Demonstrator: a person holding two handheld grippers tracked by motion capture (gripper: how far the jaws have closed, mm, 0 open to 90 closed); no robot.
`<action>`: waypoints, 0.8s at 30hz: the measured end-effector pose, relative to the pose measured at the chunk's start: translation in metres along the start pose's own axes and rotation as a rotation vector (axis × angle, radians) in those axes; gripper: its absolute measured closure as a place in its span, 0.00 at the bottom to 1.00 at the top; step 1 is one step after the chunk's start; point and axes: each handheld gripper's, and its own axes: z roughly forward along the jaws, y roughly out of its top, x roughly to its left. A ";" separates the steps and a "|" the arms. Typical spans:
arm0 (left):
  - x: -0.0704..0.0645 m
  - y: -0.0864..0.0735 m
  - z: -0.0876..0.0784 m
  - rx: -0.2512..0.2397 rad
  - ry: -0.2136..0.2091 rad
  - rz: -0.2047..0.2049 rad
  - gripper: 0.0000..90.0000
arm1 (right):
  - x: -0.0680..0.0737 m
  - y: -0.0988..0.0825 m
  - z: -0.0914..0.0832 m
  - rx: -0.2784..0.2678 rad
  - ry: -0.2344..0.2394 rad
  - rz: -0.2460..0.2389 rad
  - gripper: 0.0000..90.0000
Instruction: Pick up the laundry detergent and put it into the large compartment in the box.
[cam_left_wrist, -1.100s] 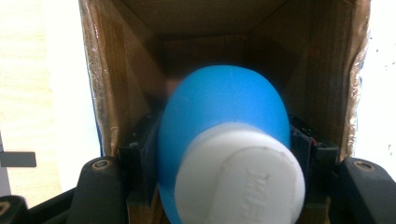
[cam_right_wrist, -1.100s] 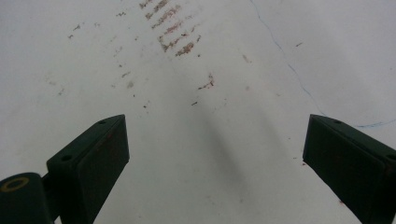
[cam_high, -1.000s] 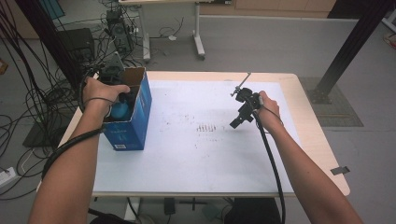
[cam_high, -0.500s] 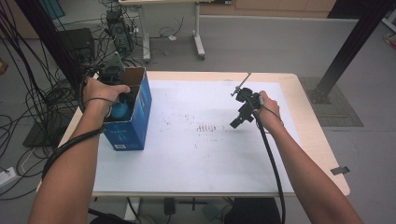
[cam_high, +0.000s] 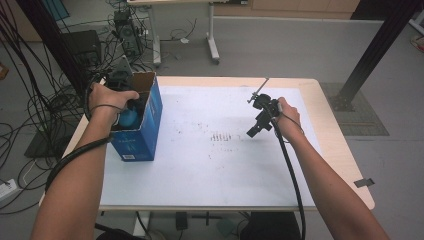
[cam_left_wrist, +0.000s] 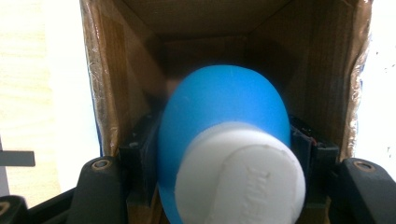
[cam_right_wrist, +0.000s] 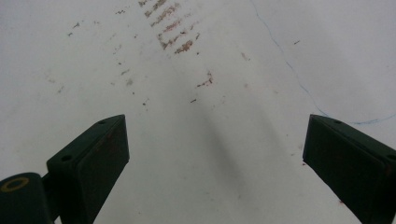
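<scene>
Grey floor (cam_high: 280, 45), tangled cables (cam_high: 30, 100), second table (cam_high: 175, 5) behind.

Left gripper (cam_left_wrist: 219, 154) is clamped shut near the table's left edge; right gripper (cam_right_wrist: 215, 158) hovers wide open toward the right edge.

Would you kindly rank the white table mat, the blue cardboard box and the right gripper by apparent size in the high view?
1. White table mat, by far the largest.
2. Blue cardboard box.
3. Right gripper, smallest; held above the mat and nearer the camera, so it looks slightly bigger than it is.
</scene>
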 end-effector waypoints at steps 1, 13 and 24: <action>0.000 0.000 0.000 0.000 -0.001 -0.001 0.42 | 0.000 0.000 0.000 0.000 -0.001 0.000 0.08; 0.001 -0.001 0.000 -0.002 -0.003 -0.011 0.42 | 0.001 0.000 -0.001 0.001 -0.001 -0.004 0.08; 0.002 -0.001 0.000 -0.007 -0.004 -0.012 0.41 | 0.000 0.000 -0.001 -0.001 -0.001 -0.001 0.08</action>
